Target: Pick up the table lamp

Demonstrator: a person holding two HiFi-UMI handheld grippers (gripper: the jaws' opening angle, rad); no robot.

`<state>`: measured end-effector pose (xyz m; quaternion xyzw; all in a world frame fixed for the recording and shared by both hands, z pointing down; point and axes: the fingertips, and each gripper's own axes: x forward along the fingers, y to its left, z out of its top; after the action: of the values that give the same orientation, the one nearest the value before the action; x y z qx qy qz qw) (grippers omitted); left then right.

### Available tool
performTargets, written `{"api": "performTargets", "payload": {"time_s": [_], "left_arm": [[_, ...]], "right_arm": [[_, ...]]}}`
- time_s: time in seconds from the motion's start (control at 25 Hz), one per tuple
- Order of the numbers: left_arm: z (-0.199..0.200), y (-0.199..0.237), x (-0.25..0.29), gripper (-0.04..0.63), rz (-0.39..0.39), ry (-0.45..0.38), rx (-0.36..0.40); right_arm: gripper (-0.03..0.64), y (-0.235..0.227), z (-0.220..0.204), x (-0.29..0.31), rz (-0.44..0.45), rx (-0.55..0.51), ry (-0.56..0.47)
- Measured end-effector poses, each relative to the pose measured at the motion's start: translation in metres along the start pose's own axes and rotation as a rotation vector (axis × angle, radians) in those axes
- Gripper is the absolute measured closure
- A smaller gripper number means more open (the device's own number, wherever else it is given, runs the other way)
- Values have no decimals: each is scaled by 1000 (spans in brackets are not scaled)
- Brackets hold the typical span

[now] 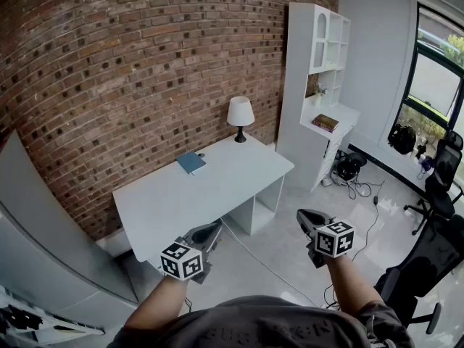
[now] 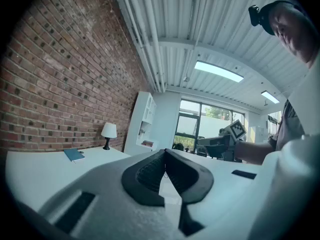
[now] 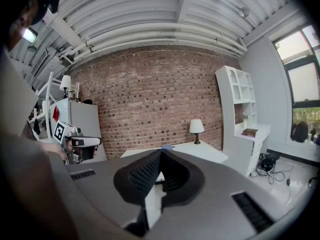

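Forward, shut: left claw (image 1: 212, 230), right claw (image 1: 305, 217).

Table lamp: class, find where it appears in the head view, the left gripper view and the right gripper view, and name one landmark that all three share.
Head view: table lamp above the middle, at the far corner of the desk.
Left gripper view: small, left of middle.
Right gripper view: small, right of middle.
Shared landmark: the white shelf unit, just right of the lamp in all three.
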<state>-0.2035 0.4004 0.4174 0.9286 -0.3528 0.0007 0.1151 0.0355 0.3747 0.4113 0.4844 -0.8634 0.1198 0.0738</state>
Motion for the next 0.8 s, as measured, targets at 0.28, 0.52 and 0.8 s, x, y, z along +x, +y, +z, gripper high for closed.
{"api": "performTargets", "payload": {"time_s": [0.28,0.52,0.8], "left_arm": [[0,-6,9,594,1,2,4],[2,-10,18,594,9,4,14],[4,-36,36,594,23,1,32]], "right_arm": [[624,-10,1,-1,4,-9,5],[624,-9,0,1,49,-27,38],[623,-25,1,-14,61,-67,45]]}}
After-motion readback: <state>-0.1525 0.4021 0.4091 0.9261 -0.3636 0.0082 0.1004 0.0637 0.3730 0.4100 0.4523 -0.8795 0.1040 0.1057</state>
